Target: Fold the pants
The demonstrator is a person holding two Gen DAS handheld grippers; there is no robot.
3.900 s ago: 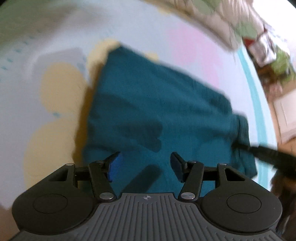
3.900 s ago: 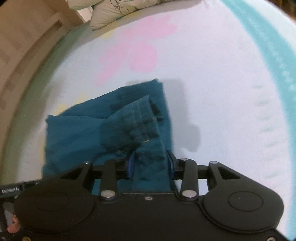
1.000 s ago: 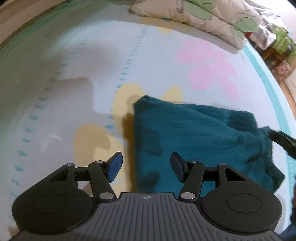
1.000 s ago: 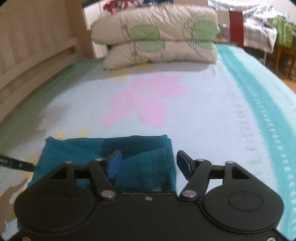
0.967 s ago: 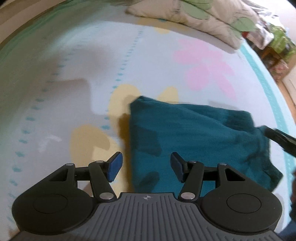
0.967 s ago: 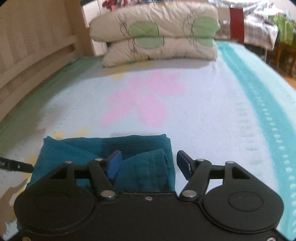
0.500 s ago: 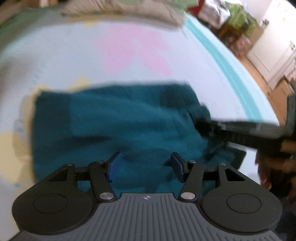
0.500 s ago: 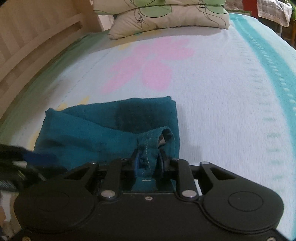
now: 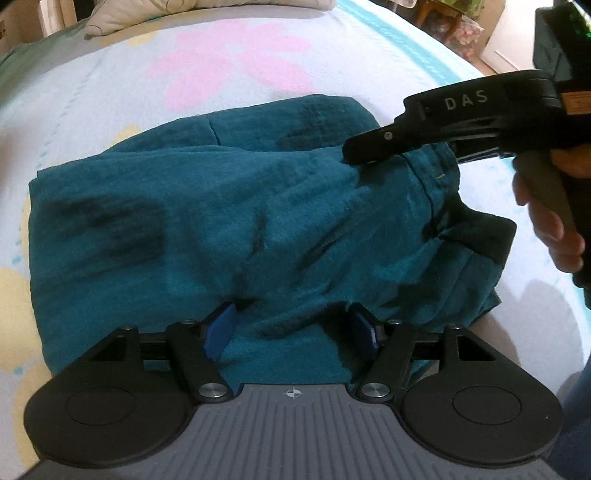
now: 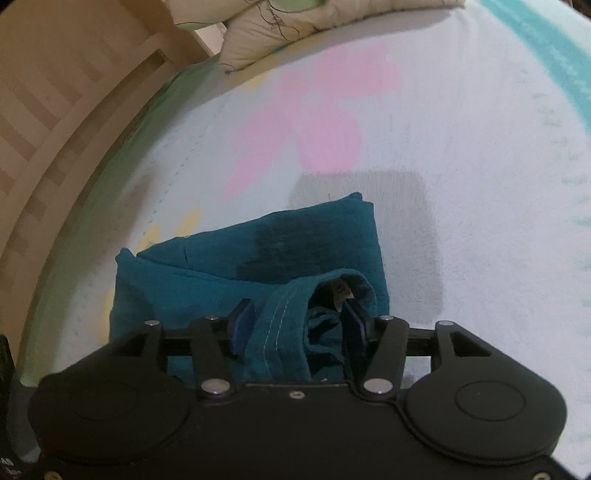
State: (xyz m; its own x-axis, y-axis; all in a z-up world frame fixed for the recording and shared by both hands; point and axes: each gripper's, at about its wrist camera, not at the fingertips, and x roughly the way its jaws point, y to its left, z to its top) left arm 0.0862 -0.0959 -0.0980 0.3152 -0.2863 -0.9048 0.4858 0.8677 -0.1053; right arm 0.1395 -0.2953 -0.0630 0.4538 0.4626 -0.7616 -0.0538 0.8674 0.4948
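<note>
Two grippers were over one pair of teal pants [image 9: 236,218], which lay already folded into a thick, roughly rectangular stack on the flowered bedsheet [image 9: 110,85], pillows [image 10: 295,22] well beyond.

Left gripper [image 9: 291,328]: jaws opening, blue pads standing apart over the near edge of the stack. Cloth bulged up between them; no pad seen pressing on it, so I read it as not gripping.

Right gripper [image 10: 295,328]: jaws opening. A stitched, rolled hem or waistband portion sat between the pads. Right pad looked close against the cloth, left pad stood clear of it; judged released or releasing, not clamped. From the left wrist view the same tool reached in over the far right of the stack, a hand [image 9: 550,214] on its grip.

Handling, judged:
- Fabric looked thin, soft, crinkled; light, no stiffness. It will sag and slump wherever unsupported.
- Not slippery on the sheet; layers may drag each other and shift when one is pulled.
- The stitched band is the firmest part and the best pinch point; single plain layers would bunch.
- For any further fold, take both corners of one short edge, through all layers, and lift together.
</note>
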